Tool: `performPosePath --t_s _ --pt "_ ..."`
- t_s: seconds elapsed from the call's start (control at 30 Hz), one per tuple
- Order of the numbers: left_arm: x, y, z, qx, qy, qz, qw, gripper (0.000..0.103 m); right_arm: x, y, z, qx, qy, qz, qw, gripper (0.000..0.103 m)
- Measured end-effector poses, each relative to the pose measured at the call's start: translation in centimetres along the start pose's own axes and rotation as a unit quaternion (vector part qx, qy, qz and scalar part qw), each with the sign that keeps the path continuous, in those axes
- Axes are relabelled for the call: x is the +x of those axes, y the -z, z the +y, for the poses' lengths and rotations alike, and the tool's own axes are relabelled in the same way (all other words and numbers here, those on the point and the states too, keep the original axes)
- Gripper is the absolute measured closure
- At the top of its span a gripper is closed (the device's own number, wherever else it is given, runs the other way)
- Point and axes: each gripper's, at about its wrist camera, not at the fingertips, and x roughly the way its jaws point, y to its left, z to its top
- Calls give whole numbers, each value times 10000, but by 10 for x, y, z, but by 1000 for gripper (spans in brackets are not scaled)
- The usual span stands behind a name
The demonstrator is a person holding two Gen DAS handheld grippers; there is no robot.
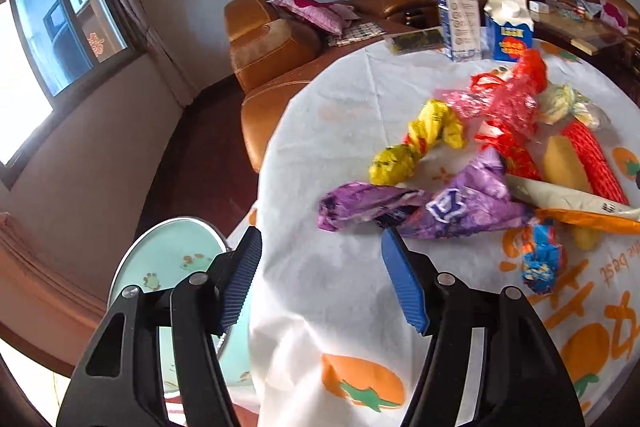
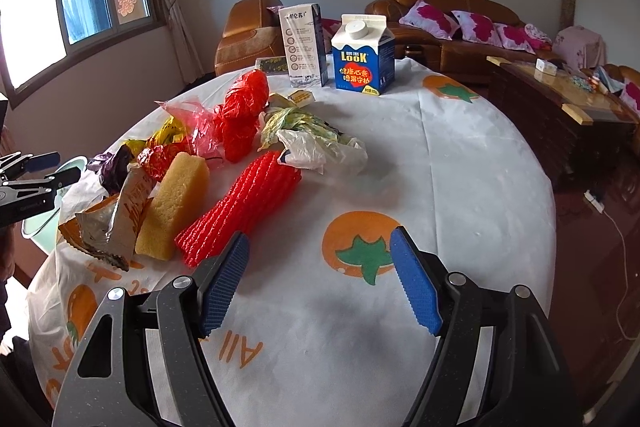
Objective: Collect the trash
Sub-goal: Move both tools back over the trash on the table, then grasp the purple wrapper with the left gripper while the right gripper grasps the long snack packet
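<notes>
Both tongs are spread wide with nothing between the blue pads. The left tongs (image 1: 320, 247) hang over the near edge of the round tabletop (image 1: 340, 99), the right pad tip just beside a crumpled purple wrapper (image 1: 420, 207); a pale green bin (image 1: 172, 259) sits below the tabletop edge, behind the left finger. The right tongs (image 2: 318, 251) hang above the cloth, the left pad tip close to the end of a red foam net (image 2: 240, 207); contact cannot be confirmed. The trash lies in one loose cluster on the tabletop: the net lies alongside a yellow sponge (image 2: 176, 203), with a torn foil packet (image 2: 116, 223) on the sponge's other side. Beyond them lie a red plastic bag (image 2: 240, 107), a clear bag (image 2: 320, 147), and a twisted yellow wrapper (image 1: 416, 143). A small blue wrapper (image 1: 540, 255) lies near the purple one. Two cartons stand upright at the far side: a tall white one (image 2: 304, 47) and a blue one (image 2: 364, 59), side by side. A brown sofa (image 2: 448, 27) stands beyond the tabletop.
</notes>
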Motion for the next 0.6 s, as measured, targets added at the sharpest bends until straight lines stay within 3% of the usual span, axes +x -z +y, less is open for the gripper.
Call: performPosePath --t_s 0.13,0.33,0.5,0.6 --pt "17 -2 16 -216 -117 -70 9997 41 1 1 -1 25 -3 -12 10000 30" --pt "28 -10 29 -705 448 -75 9965 41 4 3 0 -40 84 -2 10000 29" --pt "11 -22 27 -719 367 -287 9963 41 7 6 3 -75 89 26 9999 28" --pt "20 -32 20 -619 273 -257 9974 41 11 8 6 -105 64 71 9999 28"
